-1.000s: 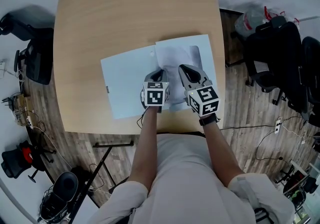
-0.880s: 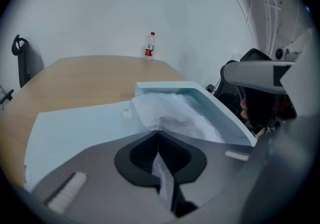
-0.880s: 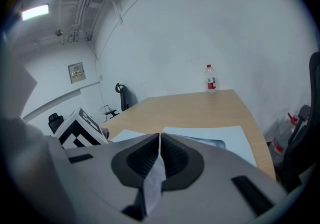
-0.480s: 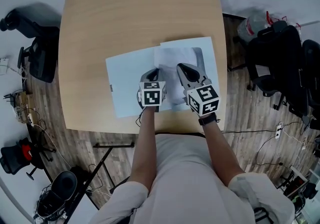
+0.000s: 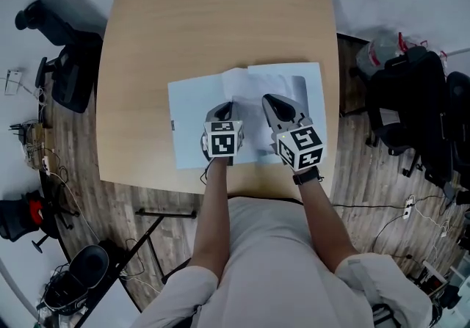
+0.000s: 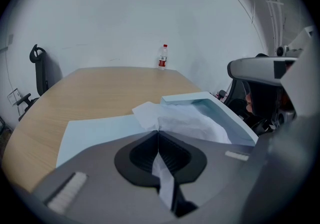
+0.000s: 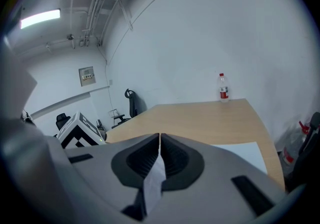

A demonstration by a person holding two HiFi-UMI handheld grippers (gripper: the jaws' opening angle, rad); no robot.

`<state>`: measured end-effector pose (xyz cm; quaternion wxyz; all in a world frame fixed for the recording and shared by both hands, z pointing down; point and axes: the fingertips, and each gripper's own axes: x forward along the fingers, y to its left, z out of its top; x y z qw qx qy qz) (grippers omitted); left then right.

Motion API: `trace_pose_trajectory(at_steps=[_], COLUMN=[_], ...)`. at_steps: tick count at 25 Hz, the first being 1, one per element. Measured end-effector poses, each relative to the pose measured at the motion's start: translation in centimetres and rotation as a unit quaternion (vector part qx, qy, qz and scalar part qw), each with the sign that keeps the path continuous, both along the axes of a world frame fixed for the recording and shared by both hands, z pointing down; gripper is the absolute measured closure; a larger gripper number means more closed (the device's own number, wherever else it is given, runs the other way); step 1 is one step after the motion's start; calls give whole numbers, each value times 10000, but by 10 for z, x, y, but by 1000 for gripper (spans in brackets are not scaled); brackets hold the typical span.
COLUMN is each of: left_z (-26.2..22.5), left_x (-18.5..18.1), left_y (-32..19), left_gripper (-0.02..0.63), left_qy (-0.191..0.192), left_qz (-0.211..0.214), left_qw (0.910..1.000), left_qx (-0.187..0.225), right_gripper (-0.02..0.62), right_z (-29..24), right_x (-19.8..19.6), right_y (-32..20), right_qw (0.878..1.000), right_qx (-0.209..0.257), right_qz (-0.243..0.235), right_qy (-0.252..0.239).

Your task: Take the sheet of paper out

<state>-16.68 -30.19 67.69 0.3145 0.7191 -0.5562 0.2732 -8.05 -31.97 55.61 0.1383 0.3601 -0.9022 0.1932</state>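
Jaws on both sides are pressed shut: our left gripper (image 5: 228, 108) pinches the crumpled sheet of paper (image 6: 186, 120) lying in the pale blue folder (image 5: 192, 110) on the surface (image 5: 183, 26). Our right gripper (image 5: 275, 103) seemingly pinches the folder's raised edge. Uneven pulling could tear the sheet or drag the folder off.
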Motion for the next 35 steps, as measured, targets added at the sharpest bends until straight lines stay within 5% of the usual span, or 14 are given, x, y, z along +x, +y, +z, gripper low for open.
trace_pose_trajectory(at_steps=[22,35], left_z=[-96,-207], left_x=[-32,-17], left_y=[13,41], left_gripper=[592,592], left_qy=[-507,-477], left_qz=[-320,-457], left_qw=[9927,9698], left_qx=[1046,2348], right_gripper=[577,577], right_z=[-60,-127], right_x=[10,41], right_y=[21,56], right_qw=[9975,9892], right_qx=[638,1359], right_qz=[34,190], right_qy=[-310,-512])
